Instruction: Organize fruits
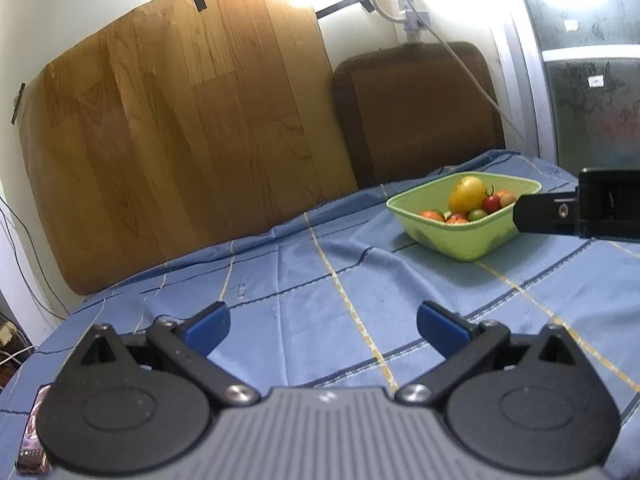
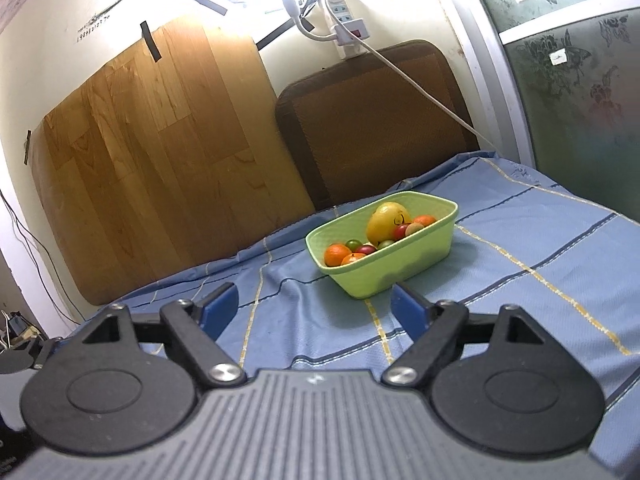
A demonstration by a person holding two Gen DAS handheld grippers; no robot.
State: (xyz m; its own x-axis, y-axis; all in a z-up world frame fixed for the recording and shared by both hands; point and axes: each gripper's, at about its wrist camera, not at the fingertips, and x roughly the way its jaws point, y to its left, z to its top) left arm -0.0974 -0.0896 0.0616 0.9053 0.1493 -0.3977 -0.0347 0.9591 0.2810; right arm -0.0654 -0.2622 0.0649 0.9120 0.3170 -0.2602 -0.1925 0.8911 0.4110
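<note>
Left wrist view: left gripper [image 1: 322, 330] is hovering low over the blue plaid tablecloth [image 1: 280, 272], jaws standing wide apart w/ nothing btwn the blue pads [image 1: 208, 328]. Green bin [image 1: 452, 236] is sitting on the cloth ahead & to the right, well apart from the fingertips; fruits are lying piled inside it: a big yellow mango [image 1: 467, 192] leaning up in the middle, a red cherry tomato [image 1: 491, 202] touching its right side, a small green fruit [image 1: 477, 214] just below that, oranges [image 1: 432, 215] toward the near wall. Black body of the right gripper [image 1: 576, 210] is poking in from the right edge, overlapping the bin's right corner in frame; can't tell from here if it's touching. Wood-grain board [image 1: 176, 132] & brown mat [image 1: 416, 112] are leaning against the wall behind the table. Right wrist view: right gripper [image 2: 314, 306] is pointing at the same bin [image 2: 392, 268], jaws spread wide, holding nothing; right pad [image 2: 408, 308] is showing just in front of the bin's near wall. Mango [image 2: 386, 222] is sitting upright mid-bin, oranges [image 2: 337, 254] at the near-left corner, another orange [image 2: 424, 221] at the far right. White power strip [image 2: 346, 20] is hanging on the wall above the mat [image 2: 372, 120], its cord running down to the right.
</note>
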